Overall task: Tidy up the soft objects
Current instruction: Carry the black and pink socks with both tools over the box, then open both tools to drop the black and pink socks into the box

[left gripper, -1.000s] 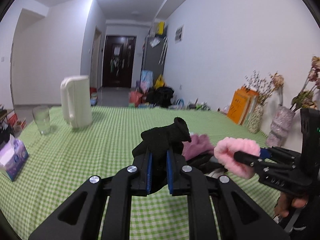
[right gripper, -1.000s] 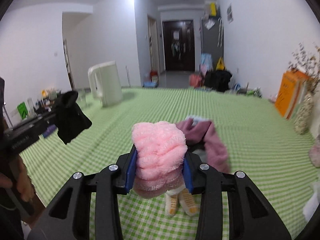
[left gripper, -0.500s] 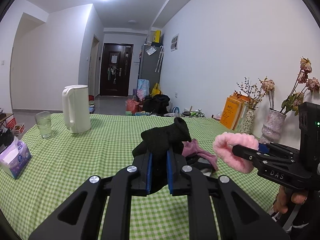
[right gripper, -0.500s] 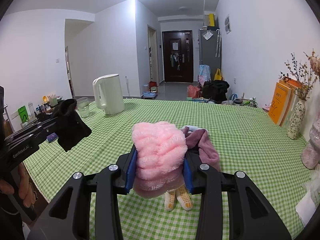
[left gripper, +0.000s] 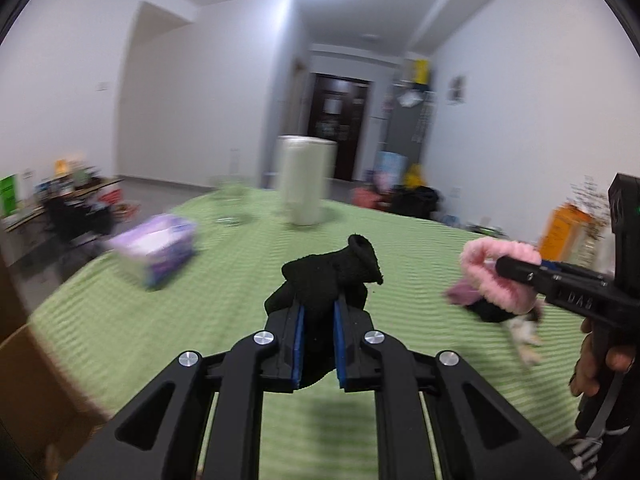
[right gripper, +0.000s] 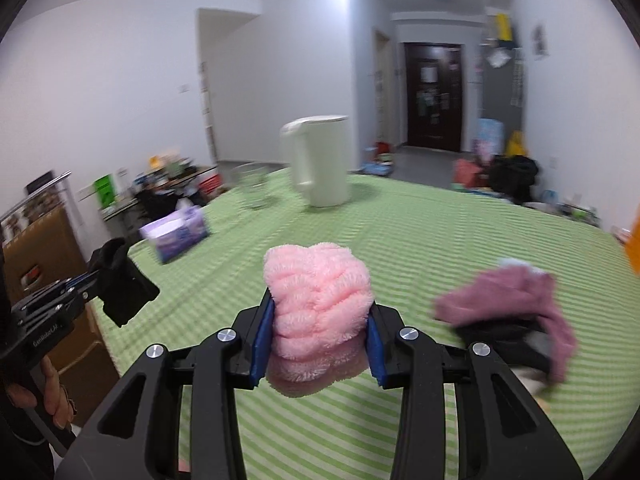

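My left gripper (left gripper: 318, 312) is shut on a black knit sock (left gripper: 332, 272), held above the green checked tablecloth (left gripper: 224, 300); from the right wrist it appears at the left (right gripper: 120, 284). My right gripper (right gripper: 320, 320) is shut on a fluffy pink headband (right gripper: 318, 288), which shows at the right of the left wrist view (left gripper: 500, 276). A pile of soft things lies on the cloth: a mauve garment (right gripper: 516, 296) over dark cloth, with small yellowish socks partly hidden beneath.
A white kettle (right gripper: 320, 160), a drinking glass (right gripper: 252, 184) and a purple tissue box (right gripper: 176, 234) stand on the far left of the table. A brown cardboard box (left gripper: 36, 392) sits at the table's left edge. A hand (right gripper: 52, 396) grips the left handle.
Both grippers have swung to the left, each keeping its hold. The kettle and tissue box have moved toward the middle of the views and the soft pile has slid to the right.
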`<state>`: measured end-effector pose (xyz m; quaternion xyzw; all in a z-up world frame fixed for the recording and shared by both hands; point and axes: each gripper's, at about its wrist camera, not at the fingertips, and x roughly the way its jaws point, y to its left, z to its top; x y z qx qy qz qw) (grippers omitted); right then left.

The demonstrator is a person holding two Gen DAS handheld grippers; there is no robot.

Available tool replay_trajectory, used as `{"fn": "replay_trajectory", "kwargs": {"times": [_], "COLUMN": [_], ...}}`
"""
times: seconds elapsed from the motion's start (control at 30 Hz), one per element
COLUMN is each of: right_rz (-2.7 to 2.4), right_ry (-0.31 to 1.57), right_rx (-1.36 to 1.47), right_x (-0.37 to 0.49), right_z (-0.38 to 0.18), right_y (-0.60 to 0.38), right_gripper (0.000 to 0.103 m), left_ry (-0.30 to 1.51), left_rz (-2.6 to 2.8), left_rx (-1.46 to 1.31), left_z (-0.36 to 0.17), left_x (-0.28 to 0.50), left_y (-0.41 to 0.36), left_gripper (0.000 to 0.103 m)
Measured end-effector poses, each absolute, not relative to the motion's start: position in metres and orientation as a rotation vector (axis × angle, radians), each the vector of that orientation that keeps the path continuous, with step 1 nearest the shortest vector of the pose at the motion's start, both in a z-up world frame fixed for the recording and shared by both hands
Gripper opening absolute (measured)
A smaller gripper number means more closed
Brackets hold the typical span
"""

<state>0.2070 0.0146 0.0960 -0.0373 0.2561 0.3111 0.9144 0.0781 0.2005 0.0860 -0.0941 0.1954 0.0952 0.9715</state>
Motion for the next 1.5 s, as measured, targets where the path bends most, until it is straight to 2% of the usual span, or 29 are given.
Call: {"fn": "replay_trajectory", "kwargs": {"times": [0.37,0.67,0.87,1.0,1.2,1.43,1.5], "right_rz": [1.078,1.389,1.490,1.475,1.441,1.396,1.387], "right_ry": [0.578,0.635,0.637,0.698,0.860,0.943,0.956], "right_rx": [-0.172,-0.286,-0.375,-0.503,-0.691,-0.850,-0.876], "right_x": [0.169,0.105,0.071,0.063,0.057,0.042,0.037], "right_z": [0.085,0.073,0.070,0.059,0.011,-0.038,-0.048], "right_y": [0.214,0.349,0.393,0.417,0.456,0.478,0.482], "right_gripper": [0.039,0.039,0.039,0.039,0.041,0.042,0.043], "left_ry": [0.374,0.366,0.426,0.532,0.701,0.871,0.897], "left_rz": [0.696,0.951,0.992,0.984,0.950,0.867,0.856], "left_rx": [-0.254,-0.294,-0.340,-0.408,-0.586,-0.807,-0.828], "left_z": [0.077,0.079,0.064,0.043,-0.004,-0.064,-0.072], "left_x": [-0.063,-0.150,-0.161,-0.164,-0.161,-0.159,-0.158], "left_y": [0.349,0.411,0.428,0.448,0.480,0.497,0.493], "left_gripper": [0.010,0.010,0.010,0.011,0.011,0.014,0.023]}}
